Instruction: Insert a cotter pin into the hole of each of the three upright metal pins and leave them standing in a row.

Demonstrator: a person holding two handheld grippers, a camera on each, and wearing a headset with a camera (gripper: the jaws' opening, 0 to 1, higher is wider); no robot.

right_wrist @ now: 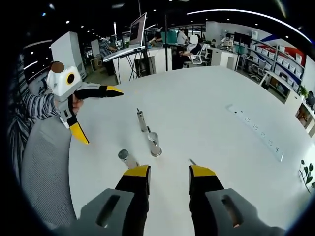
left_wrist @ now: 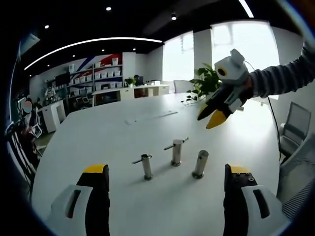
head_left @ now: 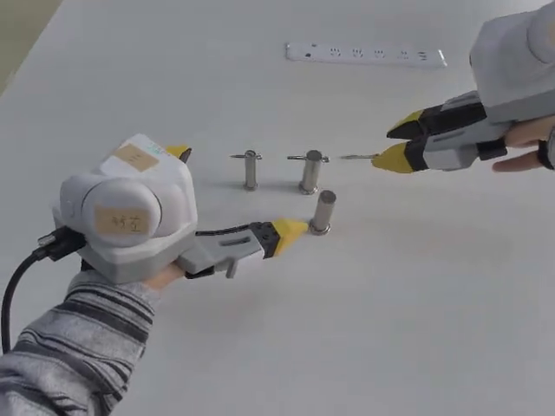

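Yellow-tipped jaws of the left gripper (head_left: 236, 191) stand wide apart; ahead of them the bare metal pin (head_left: 323, 211) stands upright just beside one tip, with the middle pin (head_left: 310, 172) and the end pin (head_left: 251, 170) beyond it, each crossed by a fitted cotter pin (head_left: 297, 158). The right gripper (head_left: 397, 143) has its jaws partly apart; a loose cotter pin (head_left: 356, 157) shows just off its lower tip, pointing at the middle pin; whether they touch I cannot tell.

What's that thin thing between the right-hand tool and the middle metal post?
A thin cotter pin, seen in the head view, sits at the right gripper's lower fingertip, pointing at the middle pin; otherwise bare table.
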